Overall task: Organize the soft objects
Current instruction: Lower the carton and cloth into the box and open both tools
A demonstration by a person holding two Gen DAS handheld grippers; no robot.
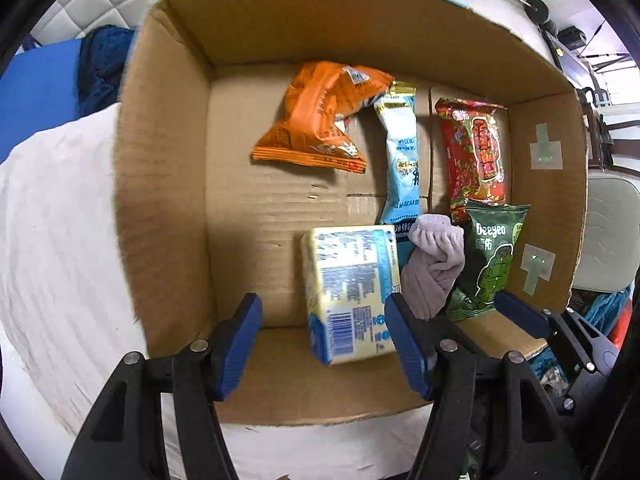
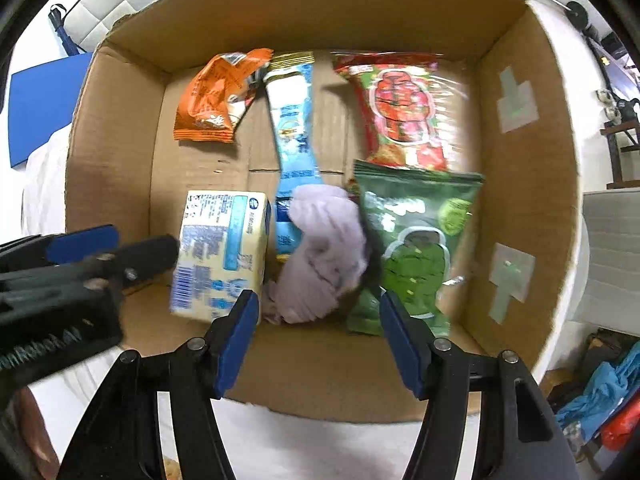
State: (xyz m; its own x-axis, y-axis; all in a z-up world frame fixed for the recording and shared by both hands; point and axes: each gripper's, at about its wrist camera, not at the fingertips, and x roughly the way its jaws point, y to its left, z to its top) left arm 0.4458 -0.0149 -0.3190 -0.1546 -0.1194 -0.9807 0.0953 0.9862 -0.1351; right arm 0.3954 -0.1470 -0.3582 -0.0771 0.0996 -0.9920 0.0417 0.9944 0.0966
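One lilac sock (image 2: pixel 320 256) lies crumpled, lengthwise front-to-back.

Right hand-held gripper (image 2: pixel 316 336) open above lilac sock (image 2: pixel 324 248) in cardboard box (image 2: pixel 520 160)

I look down at a surface draped in a white cloth (image 1: pixel 60 220), creased and a little rumpled; whether a bed or a worktop lies beneath it, I cannot tell. Directly on the cloth stands an open cardboard box (image 1: pixel 160 184), its flaps up and its floor showing a seam across the middle. The cloth shows past the box's left wall and along its near edge in both views (image 2: pixel 320 440). At the far left, beyond the cloth, a flat blue panel (image 1: pixel 36 88) lies beside a bundle of dark blue fabric (image 1: pixel 102 68), which touches the box's left wall near its far corner.
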